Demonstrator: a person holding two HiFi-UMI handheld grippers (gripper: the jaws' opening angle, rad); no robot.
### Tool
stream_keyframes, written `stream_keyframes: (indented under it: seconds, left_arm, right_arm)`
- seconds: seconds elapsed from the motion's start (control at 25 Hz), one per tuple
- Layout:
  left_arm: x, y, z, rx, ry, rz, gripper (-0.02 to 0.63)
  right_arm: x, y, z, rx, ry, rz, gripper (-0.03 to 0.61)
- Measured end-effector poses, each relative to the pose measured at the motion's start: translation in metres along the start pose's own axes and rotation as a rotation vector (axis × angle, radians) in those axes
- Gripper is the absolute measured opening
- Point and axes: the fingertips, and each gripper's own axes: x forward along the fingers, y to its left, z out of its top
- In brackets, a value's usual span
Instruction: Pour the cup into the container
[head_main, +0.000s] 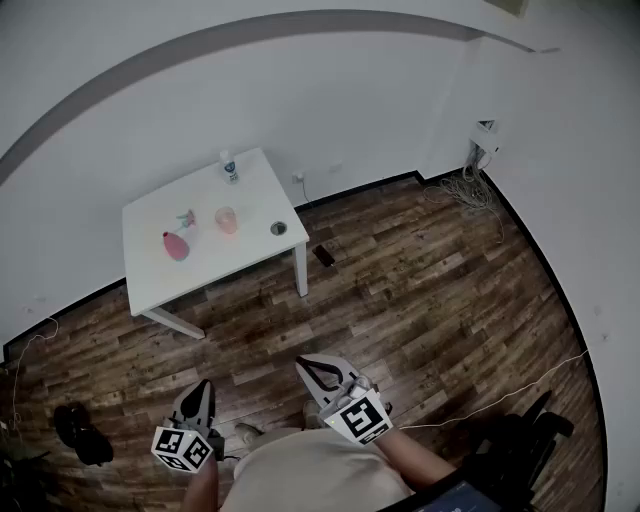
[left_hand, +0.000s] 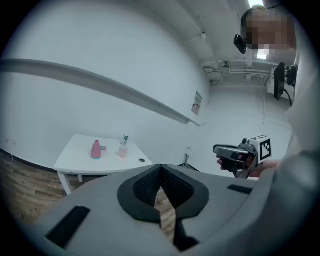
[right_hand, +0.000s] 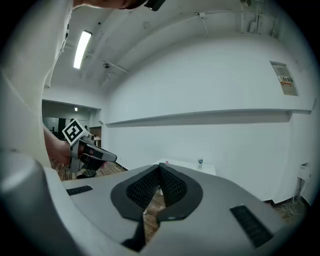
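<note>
A translucent pink cup (head_main: 227, 219) stands on the small white table (head_main: 160, 275) far ahead of me, with a pink teardrop-shaped container (head_main: 176, 245) just to its left. The left gripper view shows the same cup (left_hand: 122, 150) and container (left_hand: 95, 149) on the table (left_hand: 75, 165). My left gripper (head_main: 203, 385) (left_hand: 161, 168) and right gripper (head_main: 301, 363) (right_hand: 159, 164) hang low over the wooden floor, well short of the table. Both are shut and hold nothing.
A small bottle (head_main: 230, 168) stands at the table's far edge and a small round dark item (head_main: 278, 228) lies near its right corner. A black object (head_main: 324, 255) lies on the floor by the table leg. Cables (head_main: 462, 187) pile in the right corner.
</note>
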Motion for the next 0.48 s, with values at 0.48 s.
stream_keyframes:
  seconds: [0.48]
  left_arm:
    - [0.009, -0.001, 0.0, -0.001, 0.017, -0.019, 0.009]
  right_arm:
    - [0.008, -0.006, -0.012, 0.054, 0.042, 0.004, -0.006]
